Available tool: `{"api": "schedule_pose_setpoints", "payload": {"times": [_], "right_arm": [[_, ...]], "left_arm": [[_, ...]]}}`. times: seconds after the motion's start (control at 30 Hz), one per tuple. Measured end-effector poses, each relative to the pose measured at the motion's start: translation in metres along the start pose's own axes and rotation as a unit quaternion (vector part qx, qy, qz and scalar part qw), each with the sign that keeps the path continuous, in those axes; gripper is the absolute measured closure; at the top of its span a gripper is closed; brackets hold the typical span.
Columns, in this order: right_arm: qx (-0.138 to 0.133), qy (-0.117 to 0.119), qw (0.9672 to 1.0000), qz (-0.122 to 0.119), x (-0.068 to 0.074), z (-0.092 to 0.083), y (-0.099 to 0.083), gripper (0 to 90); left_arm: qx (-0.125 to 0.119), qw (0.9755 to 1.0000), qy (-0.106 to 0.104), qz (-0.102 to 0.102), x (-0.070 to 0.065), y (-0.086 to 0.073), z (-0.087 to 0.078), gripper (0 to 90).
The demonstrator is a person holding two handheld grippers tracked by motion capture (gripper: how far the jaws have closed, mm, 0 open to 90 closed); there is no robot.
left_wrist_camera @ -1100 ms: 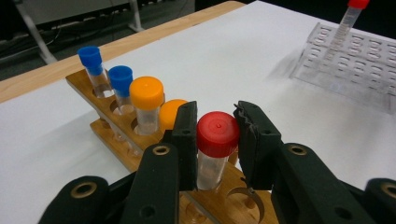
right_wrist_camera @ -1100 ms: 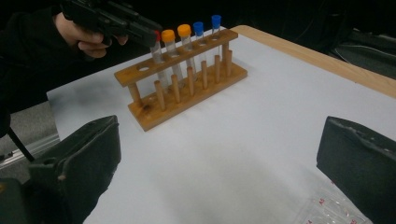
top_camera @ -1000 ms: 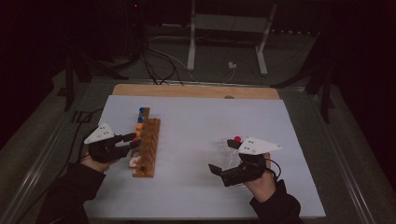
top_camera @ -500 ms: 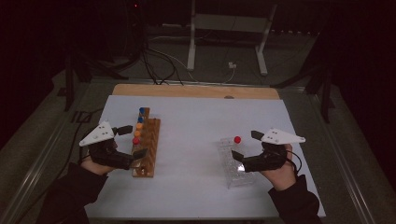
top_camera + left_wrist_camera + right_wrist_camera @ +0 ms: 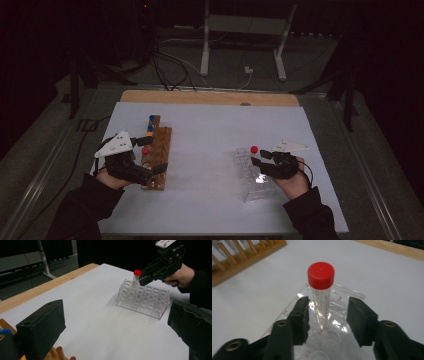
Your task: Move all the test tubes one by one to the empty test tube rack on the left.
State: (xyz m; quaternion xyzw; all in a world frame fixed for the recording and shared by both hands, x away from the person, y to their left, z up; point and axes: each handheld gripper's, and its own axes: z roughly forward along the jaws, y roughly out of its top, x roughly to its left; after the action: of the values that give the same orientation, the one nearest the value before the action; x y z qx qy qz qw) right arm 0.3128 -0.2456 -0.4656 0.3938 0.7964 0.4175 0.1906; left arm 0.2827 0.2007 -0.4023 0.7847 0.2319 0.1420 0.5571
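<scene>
A clear tube with a red cap (image 5: 321, 275) stands upright in a clear plastic rack (image 5: 339, 325) on the white table. My right gripper (image 5: 328, 306) has its jaws on either side of the tube below the cap. They have just been closing, and gaps still show on both sides, so it is open. From above, that gripper (image 5: 257, 159) sits just behind the tube (image 5: 254, 149). My left gripper (image 5: 150, 157) is wide open and empty beside the wooden rack (image 5: 159, 155), which holds tubes with blue, orange and red caps.
The white sheet lies on a wooden board (image 5: 210, 97) whose far edge shows. A metal stand (image 5: 240, 40) and cables lie on the dark floor beyond. The left gripper view shows the clear rack (image 5: 142, 300) and the right gripper (image 5: 160, 267) across open white surface.
The right hand has come down to the red-capped tube and its jaws have narrowed around it. The left gripper has opened and drawn slightly back from the wooden rack.
</scene>
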Motion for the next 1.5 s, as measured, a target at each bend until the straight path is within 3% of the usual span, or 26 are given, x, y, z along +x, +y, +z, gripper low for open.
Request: {"api": "schedule_pose_setpoints", "payload": {"times": [0.23,0.43,0.7,0.9,1.1,1.5], "right_arm": [[0.008,-0.006,0.9998,-0.02,0.006,0.011,0.001,71.9],[0.013,-0.007,0.9996,-0.025,0.009,0.011,0.004,75.5],[-0.017,-0.007,0.9993,-0.034,0.012,-0.013,0.024,75.6],[-0.048,-0.001,0.9975,-0.051,0.024,-0.035,0.044,75.6],[-0.062,0.026,0.9952,-0.07,0.044,-0.044,0.055,75.6],[-0.043,0.086,0.9907,-0.097,0.079,-0.034,0.055,75.6]], "left_arm": [[0.004,1.0,-0.001,-0.002,0.0,-0.002,0.003,2.0],[0.01,0.9999,-0.003,0.001,0.0,-0.001,0.004,2.0],[0.012,0.9998,-0.013,0.0,-0.001,0.006,0.007,2.1],[0.012,0.9997,-0.021,0.005,-0.006,0.014,0.01,2.2],[0.014,0.9992,-0.037,0.008,-0.012,0.018,0.019,2.2],[0.016,0.9966,-0.08,0.014,-0.026,0.023,0.038,2.3]]}}
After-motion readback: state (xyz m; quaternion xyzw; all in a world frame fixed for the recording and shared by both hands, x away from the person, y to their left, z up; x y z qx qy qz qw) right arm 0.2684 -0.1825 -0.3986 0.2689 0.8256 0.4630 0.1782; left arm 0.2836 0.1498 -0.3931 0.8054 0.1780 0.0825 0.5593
